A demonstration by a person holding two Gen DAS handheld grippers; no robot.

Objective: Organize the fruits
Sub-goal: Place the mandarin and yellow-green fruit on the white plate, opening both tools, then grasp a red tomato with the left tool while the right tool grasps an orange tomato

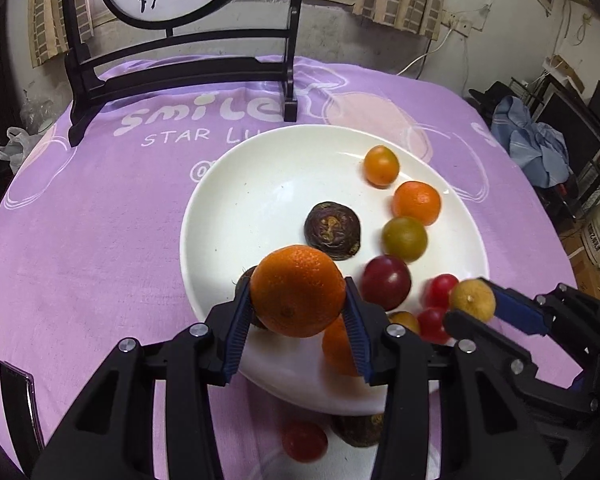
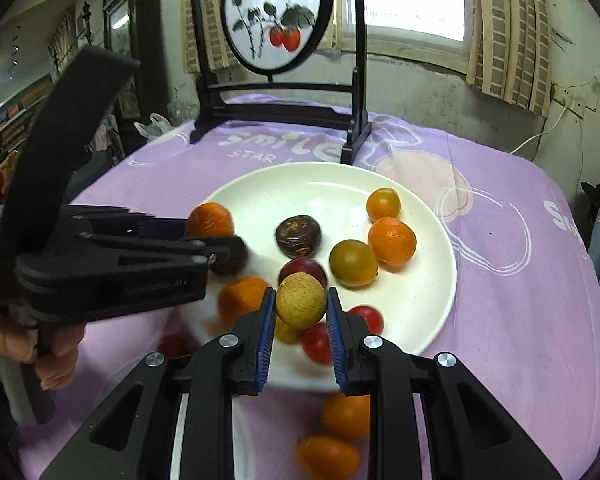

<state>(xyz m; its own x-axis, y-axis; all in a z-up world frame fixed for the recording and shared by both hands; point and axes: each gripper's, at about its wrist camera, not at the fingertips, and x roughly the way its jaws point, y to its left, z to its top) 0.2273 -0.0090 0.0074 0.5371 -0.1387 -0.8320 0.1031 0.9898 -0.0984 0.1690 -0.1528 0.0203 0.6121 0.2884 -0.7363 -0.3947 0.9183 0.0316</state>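
Observation:
My left gripper (image 1: 298, 314) is shut on an orange (image 1: 297, 290) and holds it above the near rim of the white plate (image 1: 260, 184). My right gripper (image 2: 300, 320) is shut on a small tan longan (image 2: 301, 300) over the plate's (image 2: 428, 300) near side; it also shows in the left wrist view (image 1: 471, 299). The plate holds a dark water chestnut (image 1: 332, 230), small oranges (image 1: 416, 202), a green-brown tomato (image 1: 404, 238), a purple plum (image 1: 385, 282) and red cherry tomatoes (image 1: 440, 290). The left gripper and its orange (image 2: 210, 220) appear at left in the right wrist view.
Loose fruits lie on the purple cloth before the plate: a red tomato (image 1: 304, 440), a dark chestnut (image 1: 358, 428), an orange (image 2: 346, 416) and an orange tomato (image 2: 327, 456). A black-framed painted screen (image 1: 180, 60) stands at the table's far side. A phone (image 1: 18, 400) lies at the near left.

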